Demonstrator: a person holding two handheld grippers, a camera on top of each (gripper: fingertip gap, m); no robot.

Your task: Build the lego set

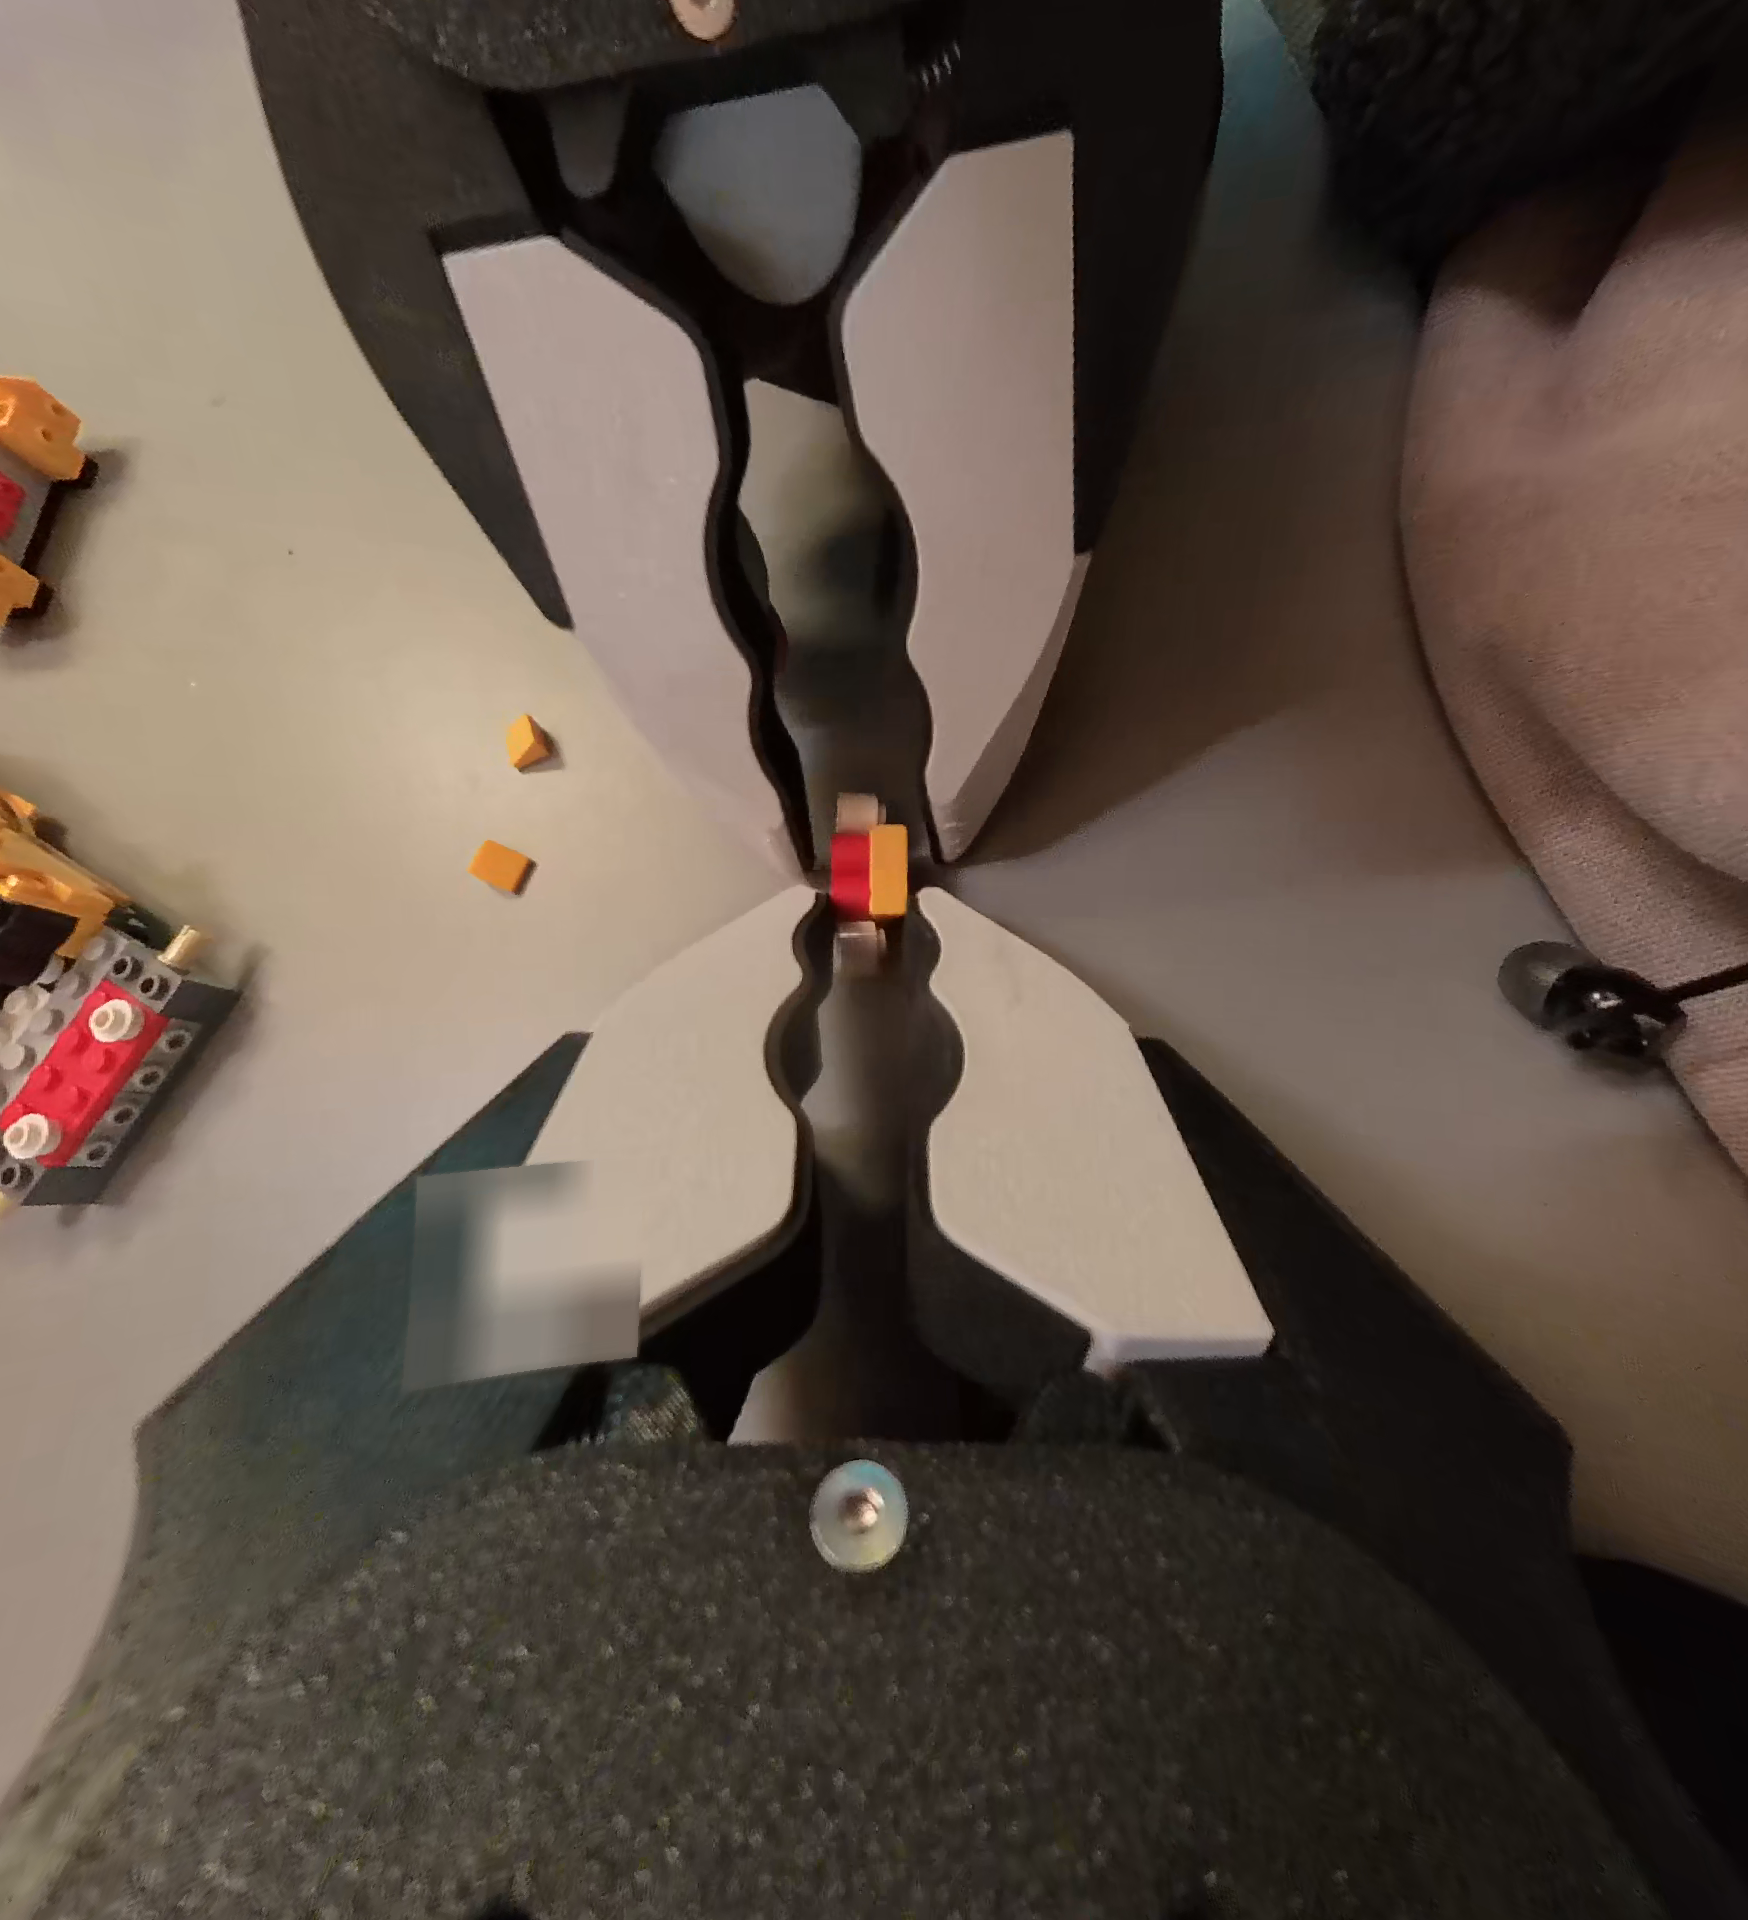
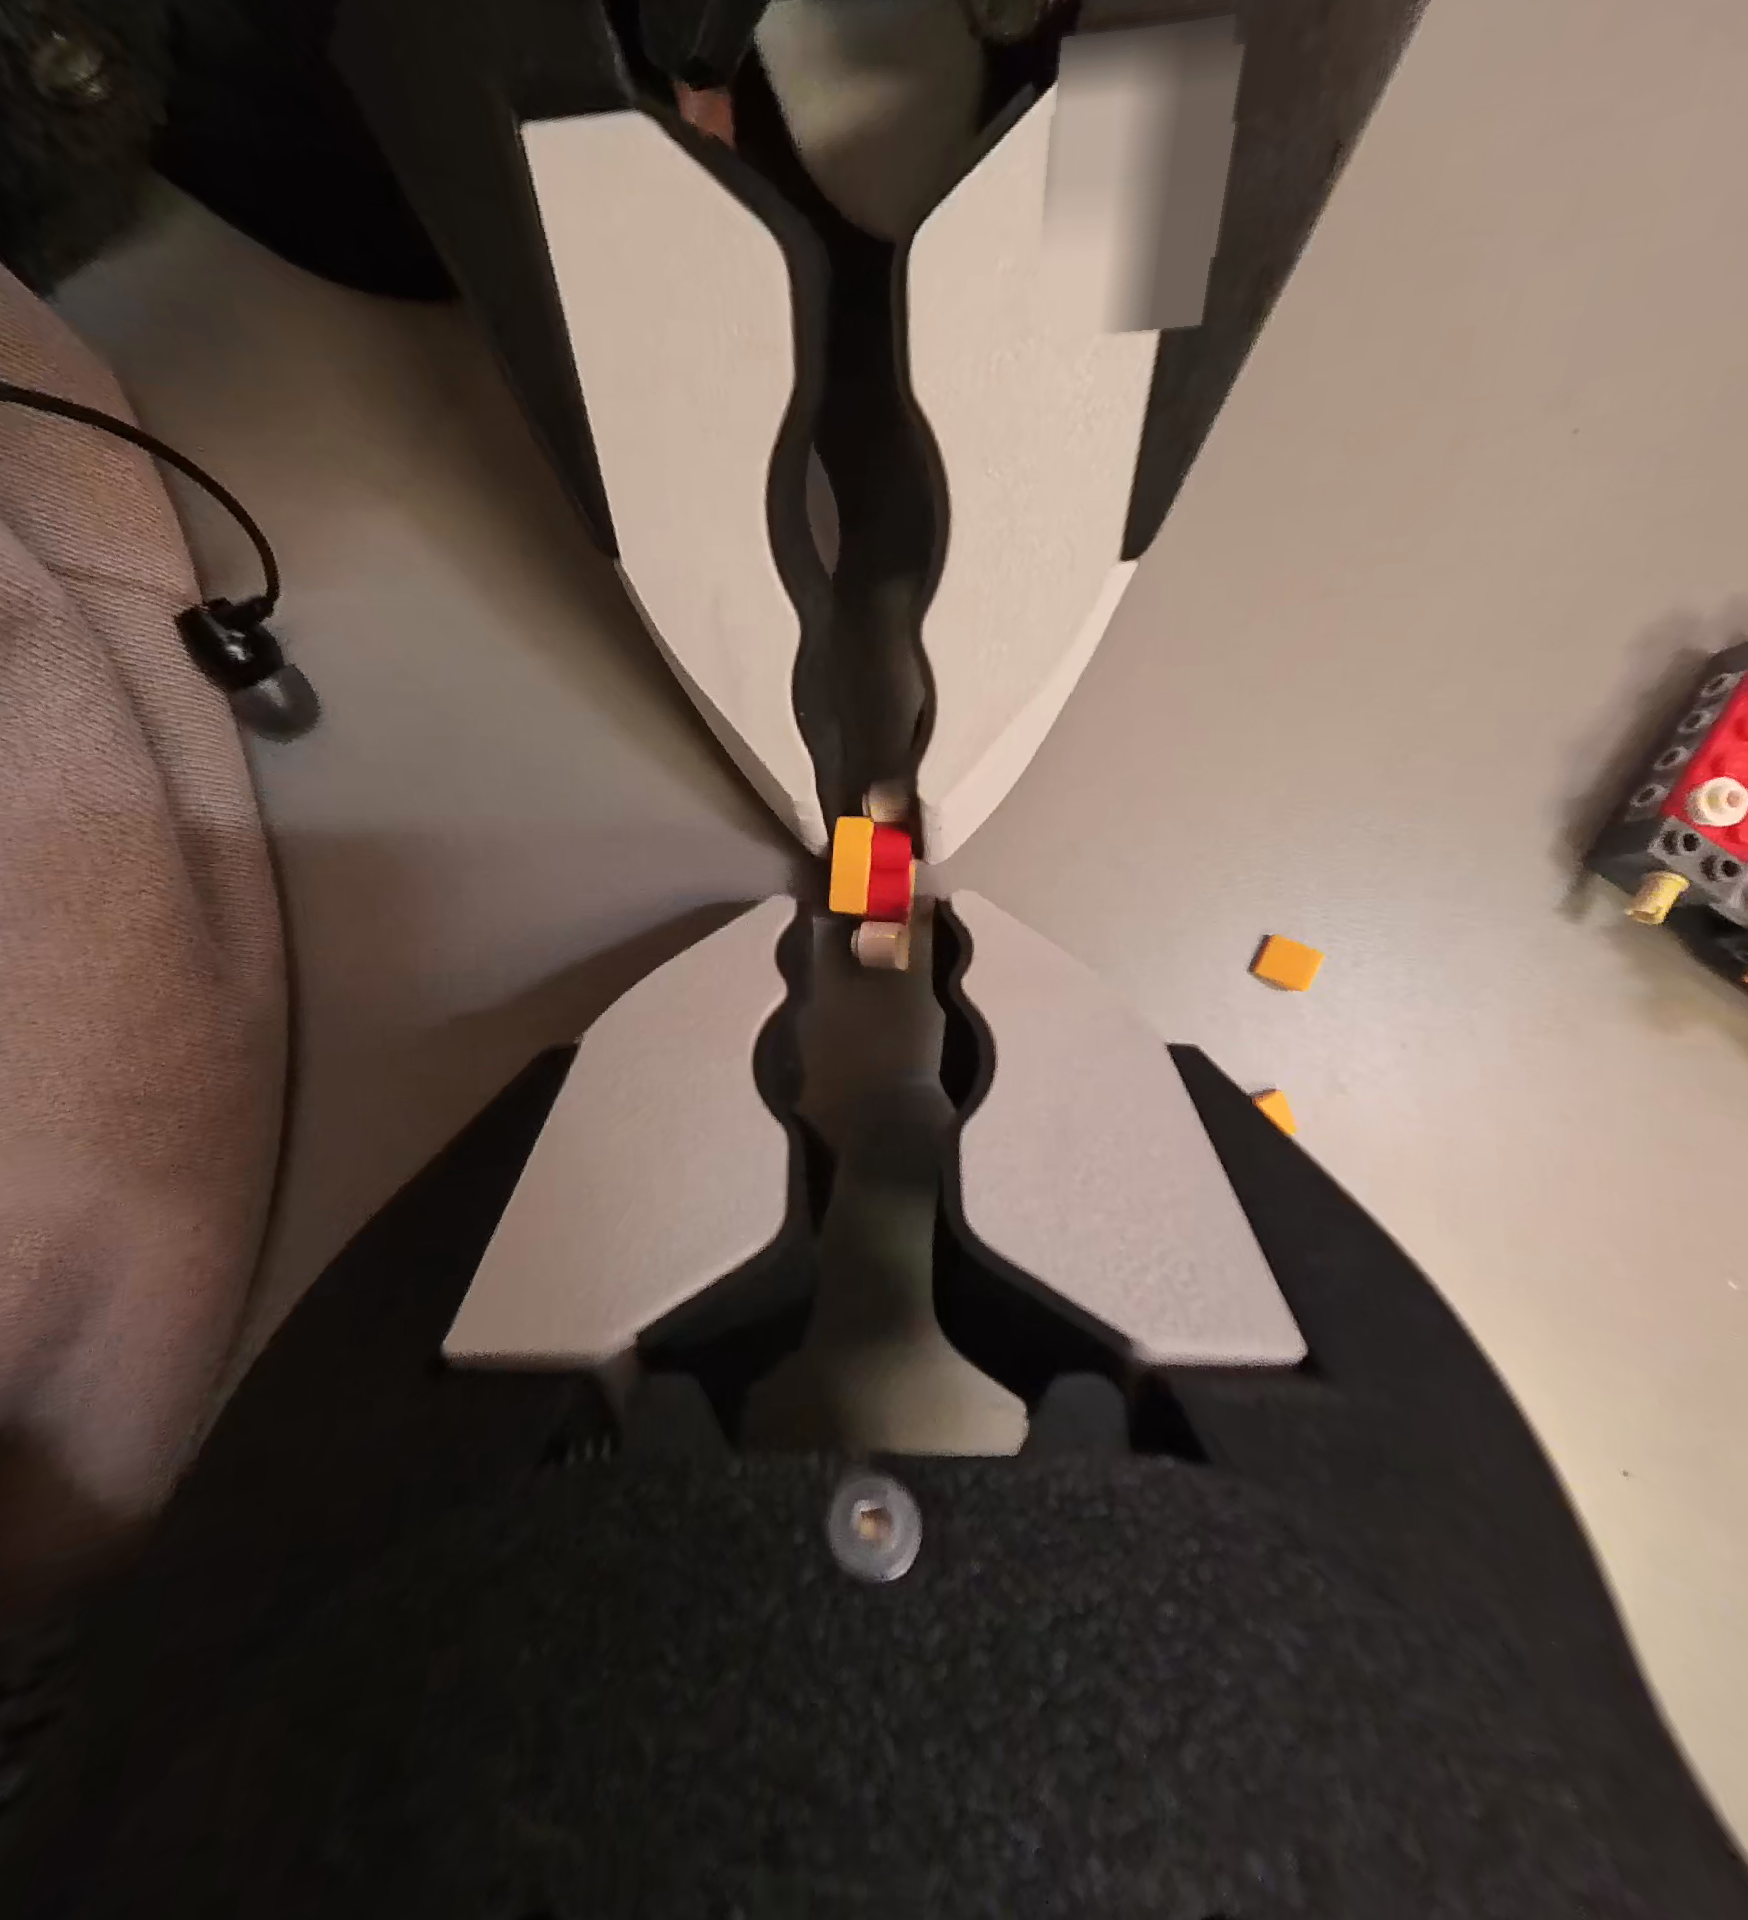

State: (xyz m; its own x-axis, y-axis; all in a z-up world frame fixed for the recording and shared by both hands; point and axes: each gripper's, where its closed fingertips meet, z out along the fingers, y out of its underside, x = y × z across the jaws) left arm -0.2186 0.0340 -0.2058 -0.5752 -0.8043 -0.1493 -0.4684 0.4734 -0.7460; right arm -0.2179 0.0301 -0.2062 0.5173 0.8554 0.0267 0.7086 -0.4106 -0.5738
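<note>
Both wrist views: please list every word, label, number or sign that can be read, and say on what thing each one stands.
None: no readable writing shows in either view.
The lego pieces, such as the red and orange piece between the two grippers and the partly built model, show no print.
The blurred patches on the gripper bodies hide whatever lies beneath them.

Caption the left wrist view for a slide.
Both grippers pinch a small red-and-orange brick piece above the table.
</note>
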